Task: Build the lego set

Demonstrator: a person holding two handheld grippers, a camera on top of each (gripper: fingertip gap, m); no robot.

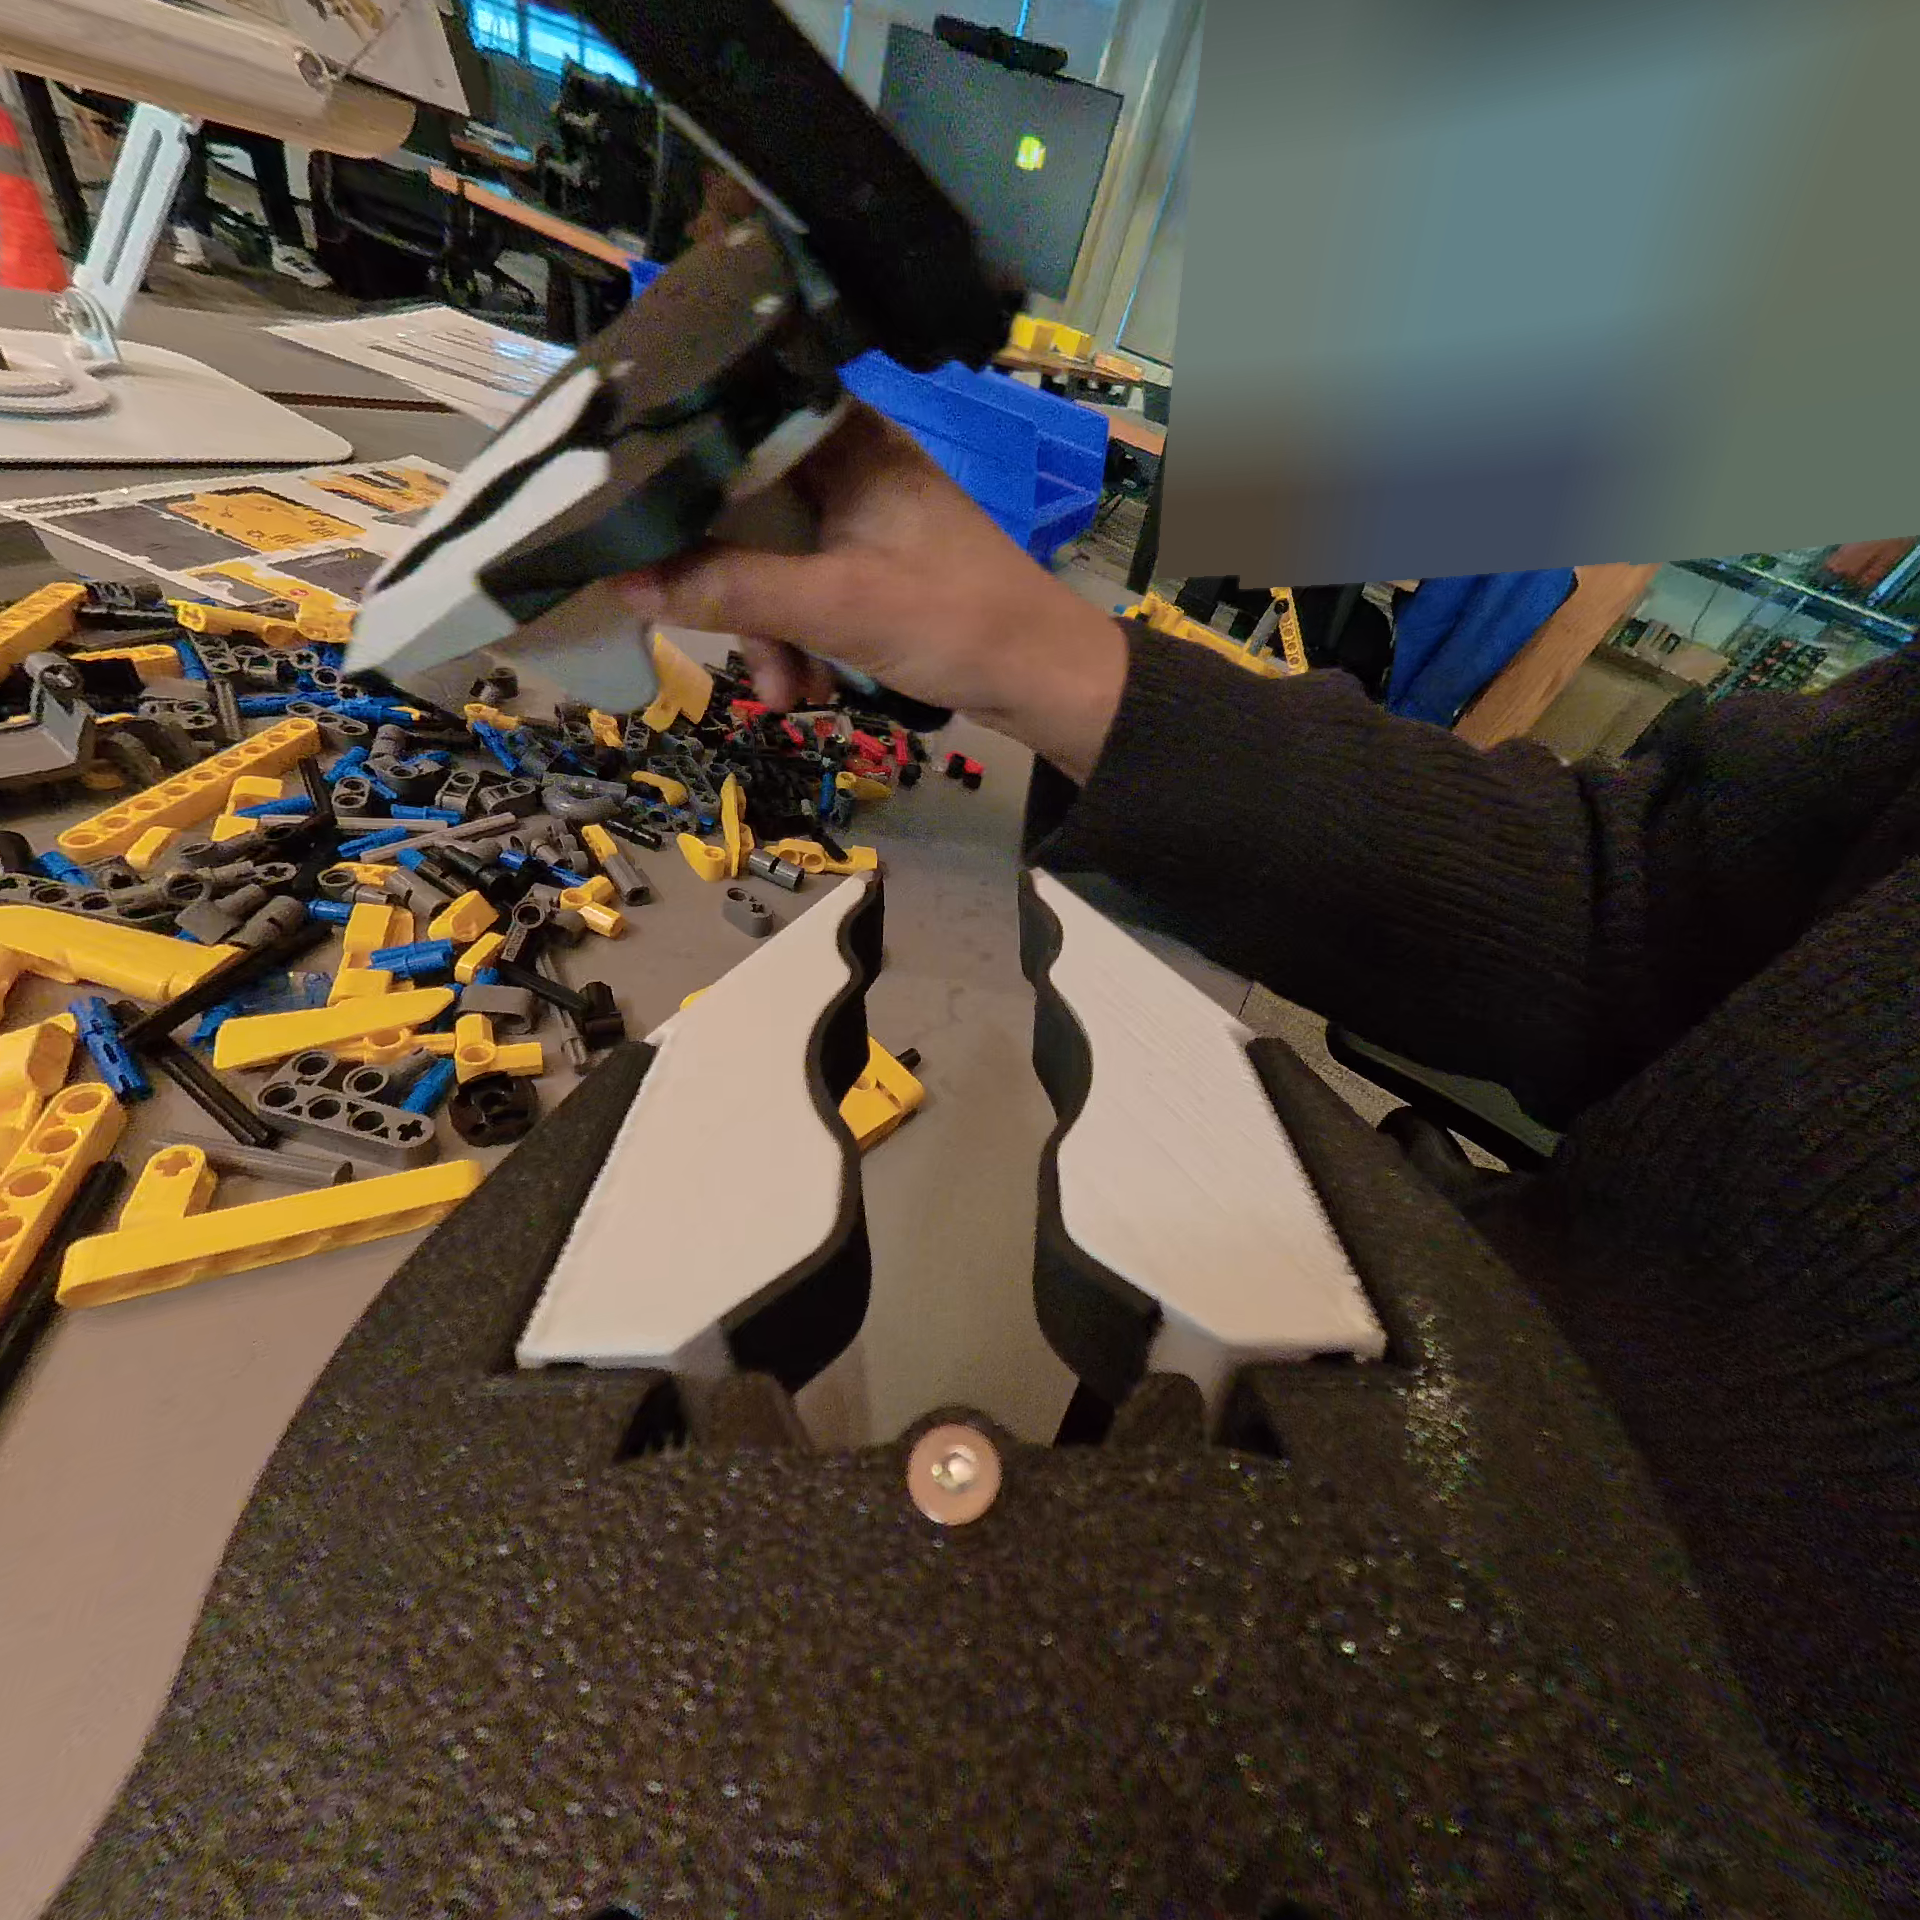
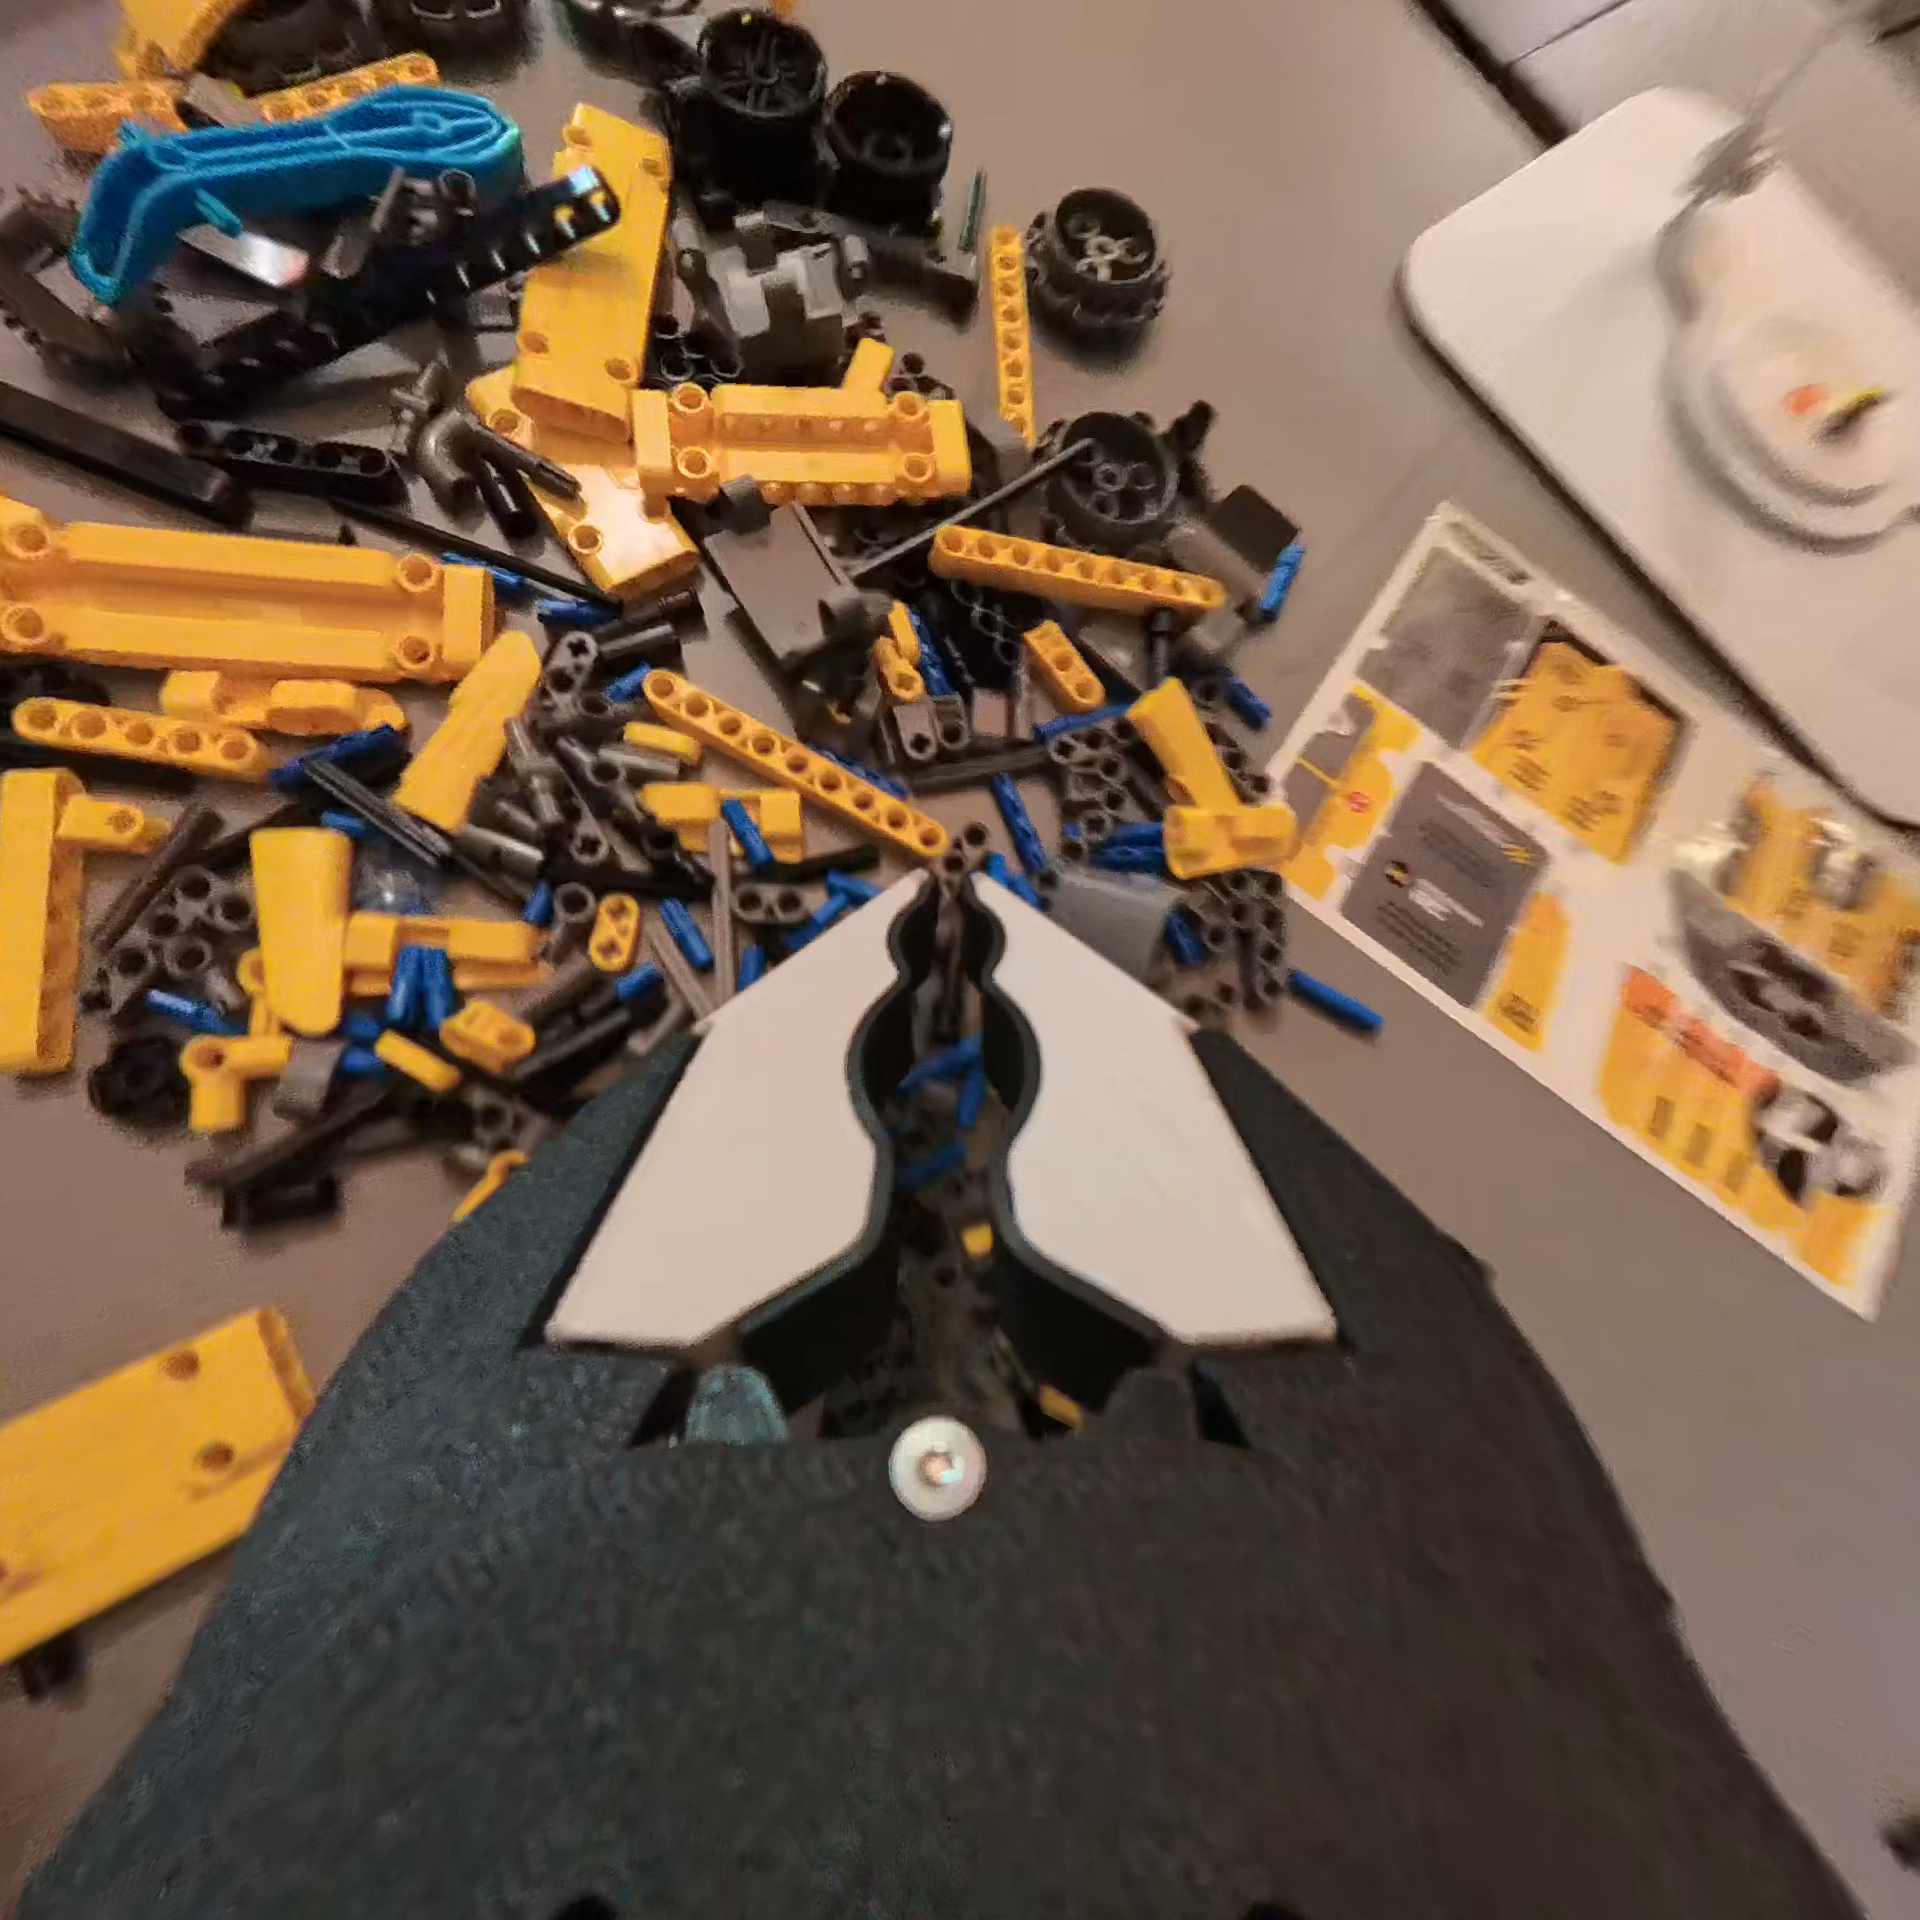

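Right now the left gripper (image 1: 951, 883) hangs over a bare patch of the grey worktop (image 1: 956, 1195), jaws wide apart, holding nothing, just beside a heap of yellow, black and blue building toy pieces (image 1: 343, 894). The right gripper (image 2: 948, 881) points down into the heap, jaws almost together; a thin dark piece (image 2: 948, 987) sits between them, but I cannot tell if it is pinched. A sticker sheet (image 2: 1590, 894) lies nearby.
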